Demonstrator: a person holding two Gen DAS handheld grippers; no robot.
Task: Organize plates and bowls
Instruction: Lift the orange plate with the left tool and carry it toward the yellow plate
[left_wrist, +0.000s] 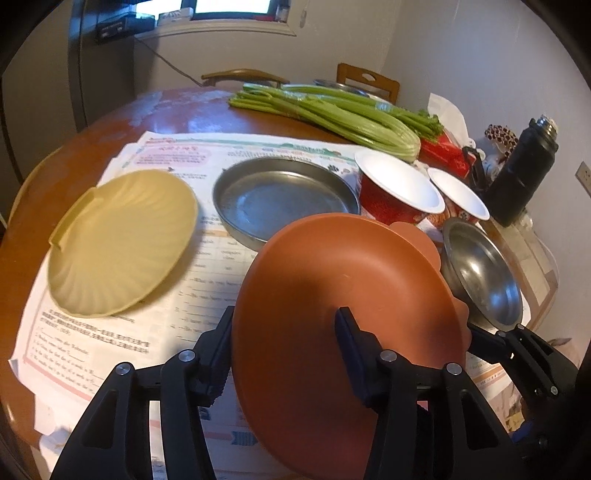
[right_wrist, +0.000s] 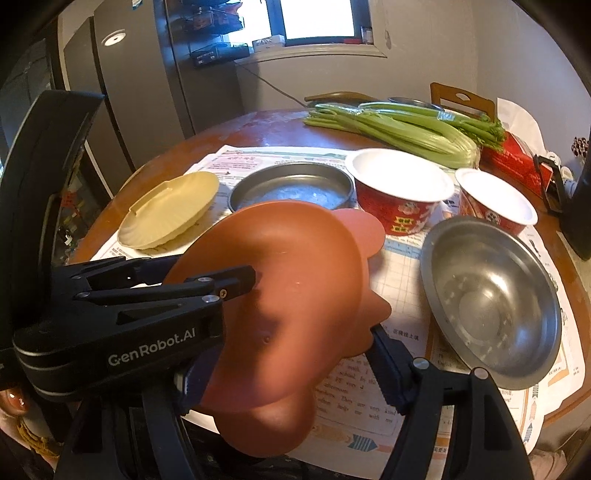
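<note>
Orange plate (left_wrist: 332, 280) lifted tilted above the papered table (left_wrist: 177, 110), left gripper (left_wrist: 284, 354) and right gripper (right_wrist: 295, 373) each pinching its rim, yellow plate (left_wrist: 122, 240) lying left, steel pan (left_wrist: 284, 199) behind, 2 red bowls (left_wrist: 399, 192) beside it

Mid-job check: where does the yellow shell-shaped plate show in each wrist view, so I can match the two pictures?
Left wrist view: the yellow shell-shaped plate lies left of centre, large, on the printed paper.
Right wrist view: the yellow shell-shaped plate sits upper left of centre, smaller, behind the left hand-held gripper.
Shared landmark: the flat steel pan just to its right in both views.
</note>
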